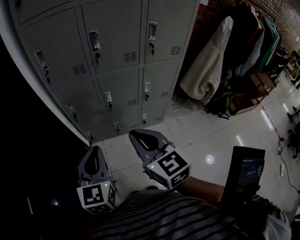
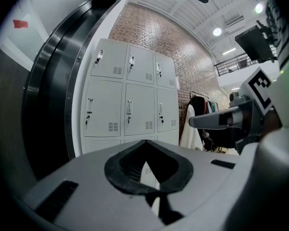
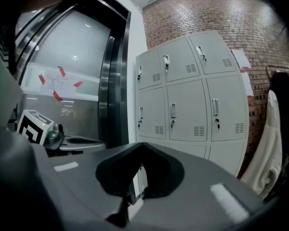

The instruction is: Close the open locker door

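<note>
A grey locker bank (image 1: 115, 59) stands ahead, with small doors, handles and keys. Every door I can see looks flush with the bank. It also fills the middle of the left gripper view (image 2: 130, 90) and the right gripper view (image 3: 192, 95). My left gripper (image 1: 96, 150) is low by my body, jaws shut with nothing between them (image 2: 145, 142). My right gripper (image 1: 136, 133) sits beside it, slightly further forward, also shut and empty (image 3: 143, 144). Both point toward the lowest locker rows, well short of them. The bottom row is partly hidden behind the jaws in both gripper views.
A dark metal door frame (image 1: 20, 134) borders the lockers on the left. To the right, a clothes rack (image 1: 240, 39) with coats stands against a brick wall (image 1: 280, 4), with bags (image 1: 230, 104) under it. Glossy white floor (image 1: 215, 134) lies between. A dark screen (image 1: 247, 174) is near my right arm.
</note>
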Demonstrator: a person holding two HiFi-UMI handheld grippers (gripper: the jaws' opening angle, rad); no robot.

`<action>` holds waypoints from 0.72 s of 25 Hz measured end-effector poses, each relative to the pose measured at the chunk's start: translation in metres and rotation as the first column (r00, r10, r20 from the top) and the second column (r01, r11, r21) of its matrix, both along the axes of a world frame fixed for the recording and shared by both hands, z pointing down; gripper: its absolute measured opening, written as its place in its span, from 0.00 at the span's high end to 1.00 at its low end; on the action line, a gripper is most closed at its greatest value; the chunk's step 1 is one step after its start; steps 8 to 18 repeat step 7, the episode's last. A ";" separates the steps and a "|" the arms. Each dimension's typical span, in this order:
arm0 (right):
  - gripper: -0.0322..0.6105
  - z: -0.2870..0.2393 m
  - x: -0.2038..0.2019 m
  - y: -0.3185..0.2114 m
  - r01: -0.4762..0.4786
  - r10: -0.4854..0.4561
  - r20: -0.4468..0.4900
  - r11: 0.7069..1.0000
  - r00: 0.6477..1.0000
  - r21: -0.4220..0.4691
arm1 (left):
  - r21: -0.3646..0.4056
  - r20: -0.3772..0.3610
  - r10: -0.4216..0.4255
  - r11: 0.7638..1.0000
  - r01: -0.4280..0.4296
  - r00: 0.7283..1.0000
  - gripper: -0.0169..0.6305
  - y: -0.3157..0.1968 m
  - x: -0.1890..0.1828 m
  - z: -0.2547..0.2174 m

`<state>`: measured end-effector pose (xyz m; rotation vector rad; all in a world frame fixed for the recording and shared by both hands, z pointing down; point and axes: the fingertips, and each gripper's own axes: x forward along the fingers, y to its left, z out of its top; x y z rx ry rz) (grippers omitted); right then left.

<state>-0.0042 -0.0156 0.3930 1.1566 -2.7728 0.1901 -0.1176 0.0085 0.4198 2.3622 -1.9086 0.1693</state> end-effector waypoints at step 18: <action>0.95 0.006 -0.001 -0.004 0.013 -0.013 -0.002 1.000 1.000 -0.010 | 0.000 0.004 0.025 1.000 -0.025 1.000 0.97 -0.005 0.008 0.001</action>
